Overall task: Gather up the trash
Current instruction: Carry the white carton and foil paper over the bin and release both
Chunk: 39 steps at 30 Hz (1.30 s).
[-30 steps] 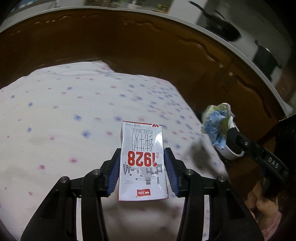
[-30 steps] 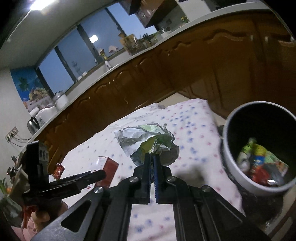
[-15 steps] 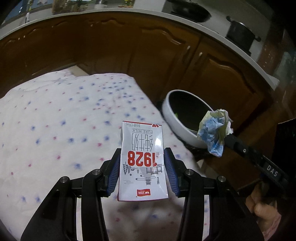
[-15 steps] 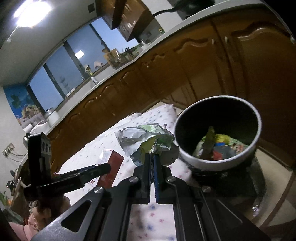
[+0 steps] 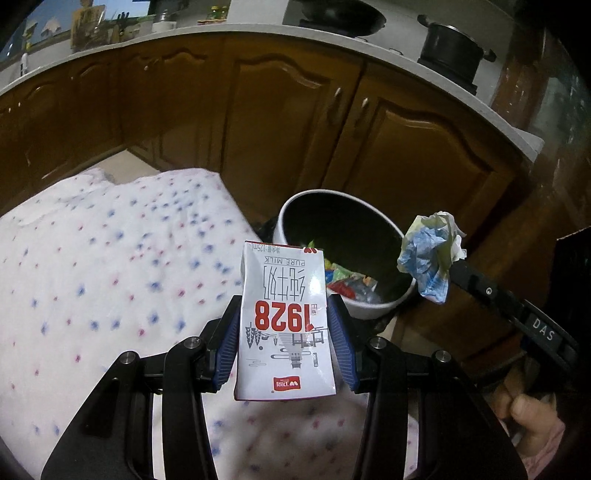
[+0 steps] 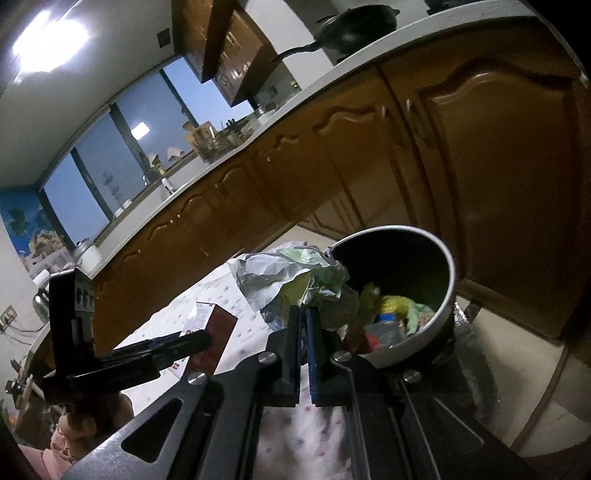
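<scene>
Two pieces are held near the trash bin [image 5: 369, 314]: milk carton [image 5: 284, 325] clamped in the left hand-held gripper [image 5: 284, 347], crumpled wrapper [image 6: 295, 280] pinched by the nearly closed right hand-held gripper [image 6: 303, 325]; release over the bin is judged next.

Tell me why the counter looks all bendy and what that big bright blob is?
Left wrist view: the fisheye lens curves the grey countertop into an arc, and the corners go black. Right wrist view: the blob is a white ceiling light glaring out, while the brown wooden cabinets below sit dim.

White milk carton [image 5: 284, 325] held upside-down, crumpled wrapper [image 6: 295, 280] aloft, bin [image 5: 384, 306] part-filled
</scene>
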### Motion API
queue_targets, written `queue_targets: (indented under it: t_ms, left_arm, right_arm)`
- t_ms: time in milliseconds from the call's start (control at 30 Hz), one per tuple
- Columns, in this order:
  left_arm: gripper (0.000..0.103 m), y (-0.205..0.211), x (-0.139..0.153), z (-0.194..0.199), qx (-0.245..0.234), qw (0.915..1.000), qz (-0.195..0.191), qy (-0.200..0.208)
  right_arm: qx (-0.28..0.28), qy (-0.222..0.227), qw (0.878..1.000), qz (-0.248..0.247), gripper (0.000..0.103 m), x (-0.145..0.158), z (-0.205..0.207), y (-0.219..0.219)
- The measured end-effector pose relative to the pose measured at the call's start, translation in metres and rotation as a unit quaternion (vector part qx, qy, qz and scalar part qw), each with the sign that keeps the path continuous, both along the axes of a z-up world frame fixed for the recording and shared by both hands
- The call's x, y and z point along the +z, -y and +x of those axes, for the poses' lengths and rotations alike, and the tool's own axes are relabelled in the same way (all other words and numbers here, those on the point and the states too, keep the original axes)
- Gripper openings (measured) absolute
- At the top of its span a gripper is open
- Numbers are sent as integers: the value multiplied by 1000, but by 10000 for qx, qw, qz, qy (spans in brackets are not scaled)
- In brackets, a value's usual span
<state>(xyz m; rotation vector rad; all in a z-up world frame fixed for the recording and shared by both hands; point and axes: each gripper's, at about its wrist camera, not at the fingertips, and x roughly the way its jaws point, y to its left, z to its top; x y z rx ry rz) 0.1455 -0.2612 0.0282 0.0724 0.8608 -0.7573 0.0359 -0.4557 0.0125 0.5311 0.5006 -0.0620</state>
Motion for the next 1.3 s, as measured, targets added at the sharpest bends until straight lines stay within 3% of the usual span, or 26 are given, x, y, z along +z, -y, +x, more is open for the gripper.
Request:
queue_targets:
  t_ms: [633,1300]
  left_arm:
    - [44,74,10,24,-222,9997,43,90]
    - [44,109,0,42,-317,9994,116,-21]
  right_arm:
    - [-275,-112,9995,-132,3,2,9,33]
    - [-372,-400,9985,-91,3,-14,20,51]
